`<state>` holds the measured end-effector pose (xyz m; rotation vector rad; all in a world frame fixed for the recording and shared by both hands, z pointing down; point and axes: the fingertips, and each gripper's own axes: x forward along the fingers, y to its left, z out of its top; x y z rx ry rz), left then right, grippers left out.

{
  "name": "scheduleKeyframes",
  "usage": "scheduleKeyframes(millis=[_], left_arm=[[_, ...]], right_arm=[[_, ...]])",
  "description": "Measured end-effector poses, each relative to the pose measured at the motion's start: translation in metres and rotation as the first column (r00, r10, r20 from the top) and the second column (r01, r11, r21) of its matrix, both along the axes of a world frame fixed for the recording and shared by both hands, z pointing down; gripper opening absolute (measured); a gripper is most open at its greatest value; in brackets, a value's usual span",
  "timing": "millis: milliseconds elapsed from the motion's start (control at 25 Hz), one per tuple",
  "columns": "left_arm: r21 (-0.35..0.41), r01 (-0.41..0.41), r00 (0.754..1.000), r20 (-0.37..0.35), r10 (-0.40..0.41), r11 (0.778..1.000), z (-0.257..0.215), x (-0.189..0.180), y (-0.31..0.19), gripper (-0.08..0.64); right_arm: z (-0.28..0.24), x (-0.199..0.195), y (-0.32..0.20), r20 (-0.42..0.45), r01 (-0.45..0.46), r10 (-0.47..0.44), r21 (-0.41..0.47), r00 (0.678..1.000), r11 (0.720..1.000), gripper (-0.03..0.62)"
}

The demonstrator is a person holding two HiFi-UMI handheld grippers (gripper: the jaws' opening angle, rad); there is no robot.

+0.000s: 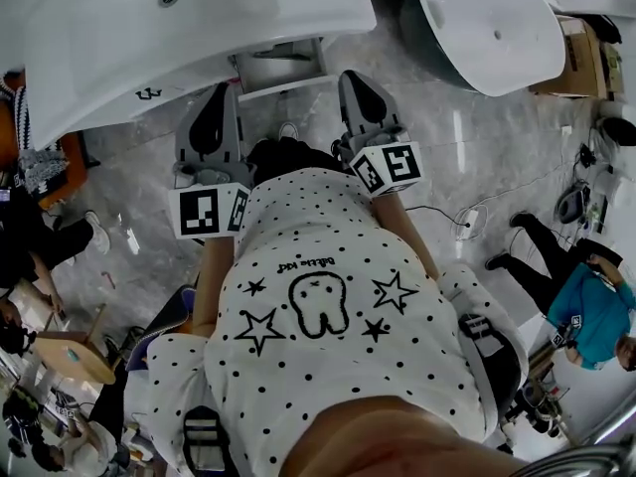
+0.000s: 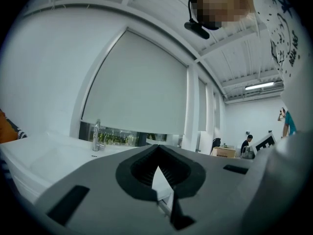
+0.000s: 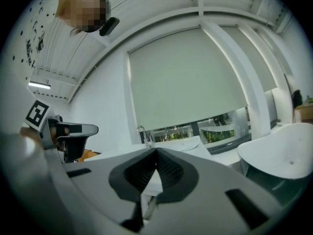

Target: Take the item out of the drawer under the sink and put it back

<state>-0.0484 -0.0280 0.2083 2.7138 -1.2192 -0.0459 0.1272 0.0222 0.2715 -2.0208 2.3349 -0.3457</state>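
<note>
Left hand-held gripper (image 2: 157, 148): jaws closed tip to tip, nothing between them. Right hand-held gripper (image 3: 155, 152): likewise closed and empty. Both held about level at chest height, side by side, aimed toward the white sink (image 1: 149, 28).

No item in sight in any view. Presumably inside the drawer (image 1: 283, 68), the white unit tucked under the sink and only partly seen past the rim. Cannot tell whether open or shut.

Handling therefore only a guess. Probably small and light enough for one hand-held gripper, possibly smooth. Best taken squarely across its narrowest firm part, with a gentle squeeze at first. Jaws to be opened beforehand in any case.

Count:
- two hand-held grippers
- two marker cubes (image 1: 211, 212), one on each
- one sink ahead, with one faucet (image 2: 97, 136)
- one second basin (image 1: 497, 28), off to the right
- one drawer unit
- of the item, none visible
</note>
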Motion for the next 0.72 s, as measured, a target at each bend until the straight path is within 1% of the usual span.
scheduleKeyframes(millis=[120,280,440,560,720], left_arm=[[0.002,0.008,1.000,0.002,-0.008,1.000,-0.001,-0.009,0.001,0.003],[-0.011,0.013,1.000,-0.005,-0.013,1.000,-0.004,-0.022,0.009,0.003],[-0.018,-0.019,1.000,0.002,0.019,1.000,-0.004,-0.029,0.015,0.003],[-0.001,-0.040,0.999,0.002,0.040,0.999,-0.007,-0.031,0.021,0.003],[0.017,-0.073,0.997,0.006,0.073,0.997,-0.007,-0.036,0.042,0.003]], right_arm=[[-0.004,-0.010,-0.001,-0.004,0.007,-0.007,0.006,1.000,1.000,0.012],[-0.009,-0.027,0.010,-0.002,0.018,-0.018,-0.001,1.000,1.000,0.012],[-0.014,-0.048,0.022,0.010,0.028,-0.028,-0.013,1.000,1.000,0.012],[-0.019,-0.060,0.032,-0.038,0.022,-0.022,-0.003,0.999,1.000,0.012],[-0.018,-0.072,0.051,-0.085,-0.019,0.017,-0.016,0.996,1.000,0.012]])
